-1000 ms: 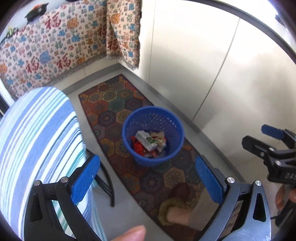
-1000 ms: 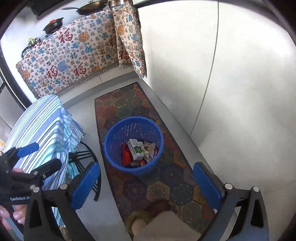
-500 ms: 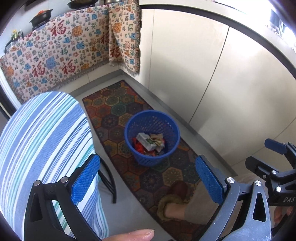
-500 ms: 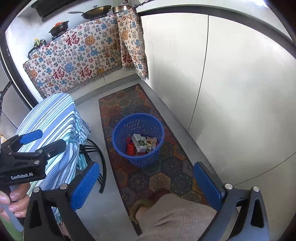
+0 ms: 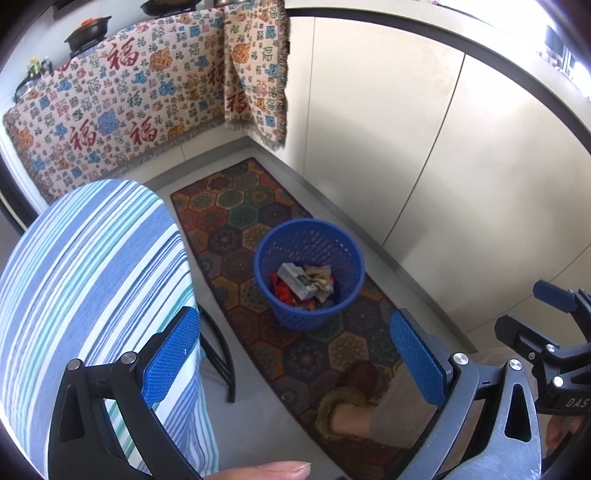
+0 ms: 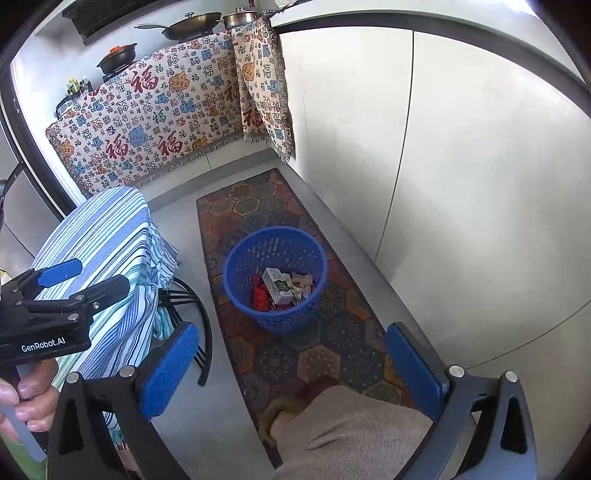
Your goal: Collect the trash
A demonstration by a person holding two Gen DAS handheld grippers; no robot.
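Observation:
A blue mesh trash basket (image 5: 347, 254) stands on a patterned rug (image 5: 240, 214); it also shows in the right wrist view (image 6: 236, 280). Inside lie a white-green carton (image 6: 277, 285), red wrappers (image 6: 259, 297) and crumpled paper (image 5: 319, 277). My left gripper (image 5: 295, 362) is open and empty, held high above the floor, nearer than the basket. My right gripper (image 6: 291, 369) is open and empty, also high above the rug. Each gripper shows at the edge of the other's view.
A table with a blue striped cloth (image 5: 85, 280) stands left of the rug, black legs (image 5: 221, 354) below. Cream cabinet doors (image 5: 443, 166) run along the right. A patterned cloth (image 6: 155, 122) hangs over the far counter with pans (image 6: 192, 27). The person's slippered foot (image 5: 343, 413) rests on the rug.
Both grippers have risen and pulled back from the basket, which looks smaller and farther. More of the counter and striped table has come into view. Both stay open.

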